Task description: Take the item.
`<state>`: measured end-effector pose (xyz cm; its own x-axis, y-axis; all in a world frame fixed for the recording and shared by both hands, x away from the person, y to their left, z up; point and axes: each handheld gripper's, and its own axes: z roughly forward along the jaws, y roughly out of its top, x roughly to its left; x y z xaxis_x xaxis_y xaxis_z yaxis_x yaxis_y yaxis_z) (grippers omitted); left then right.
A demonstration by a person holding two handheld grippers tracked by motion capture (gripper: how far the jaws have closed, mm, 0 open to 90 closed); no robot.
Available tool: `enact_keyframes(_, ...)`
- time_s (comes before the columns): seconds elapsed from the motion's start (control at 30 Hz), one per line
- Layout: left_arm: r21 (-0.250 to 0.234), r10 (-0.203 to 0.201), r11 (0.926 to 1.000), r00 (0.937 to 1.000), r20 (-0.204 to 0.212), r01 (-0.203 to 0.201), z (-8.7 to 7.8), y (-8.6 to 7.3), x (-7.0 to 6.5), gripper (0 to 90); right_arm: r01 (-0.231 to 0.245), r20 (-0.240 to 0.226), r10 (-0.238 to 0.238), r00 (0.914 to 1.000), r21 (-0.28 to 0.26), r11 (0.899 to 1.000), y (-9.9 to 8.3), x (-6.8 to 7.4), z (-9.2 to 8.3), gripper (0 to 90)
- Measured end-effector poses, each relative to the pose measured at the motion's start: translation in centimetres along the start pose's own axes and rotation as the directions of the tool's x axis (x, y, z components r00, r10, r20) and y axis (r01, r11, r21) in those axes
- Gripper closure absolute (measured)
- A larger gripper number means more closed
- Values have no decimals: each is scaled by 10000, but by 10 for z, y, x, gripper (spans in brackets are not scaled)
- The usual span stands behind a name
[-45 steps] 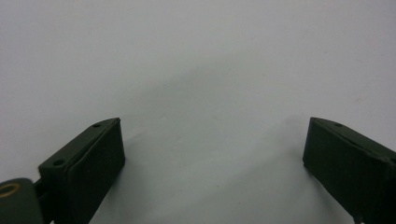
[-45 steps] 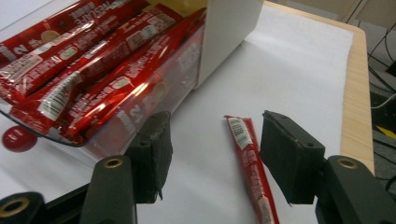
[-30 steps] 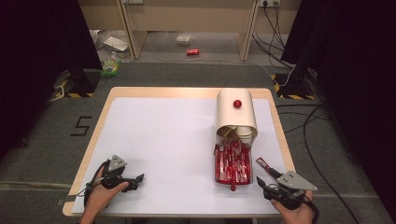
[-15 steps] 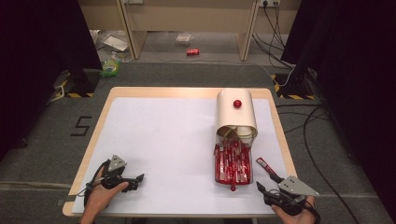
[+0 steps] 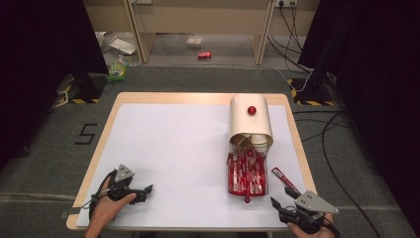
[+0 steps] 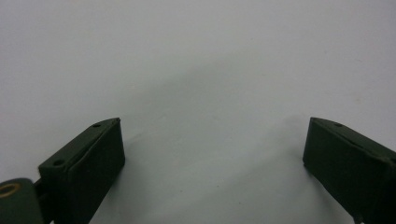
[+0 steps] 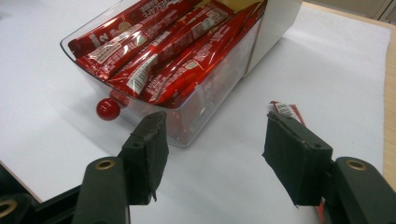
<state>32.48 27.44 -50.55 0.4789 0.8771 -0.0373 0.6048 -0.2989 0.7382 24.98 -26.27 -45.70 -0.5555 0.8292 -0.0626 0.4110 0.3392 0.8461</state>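
red sachet (image 5: 284, 180) beside open right claw (image 5: 278, 205)

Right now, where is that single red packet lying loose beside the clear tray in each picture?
High view: the loose packet lies lower right on the white mat, right of the clear tray, just above the right gripper.
Right gripper view: its end peeks out above the right-hand jaw, right of the tray.
Left gripper view: white mat between open jaws, no packet.
Shared landmark: the tray's red knob.
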Motion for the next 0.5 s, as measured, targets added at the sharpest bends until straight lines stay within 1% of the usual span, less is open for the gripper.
enact_keyframes(0.2, -2, -4, 10000, 10000, 0, 4, 0, 0, 0, 48, 31, -80, -31, 10000, 20, 10000, -1, 2, -1, 388)
enact_keyframes(0.27, 1, 1, 10000, 10000, -2, -1, 0, 0, 0, 48, -3, -172, 5, 9999, 88, 10000, -2, 5, -2, 382)
enact_keyframes(0.5, -3, -2, 10000, 10000, -2, 2, 0, 0, 0, 48, -11, -245, 12, 9997, 64, 10000, -3, 7, -3, 373)
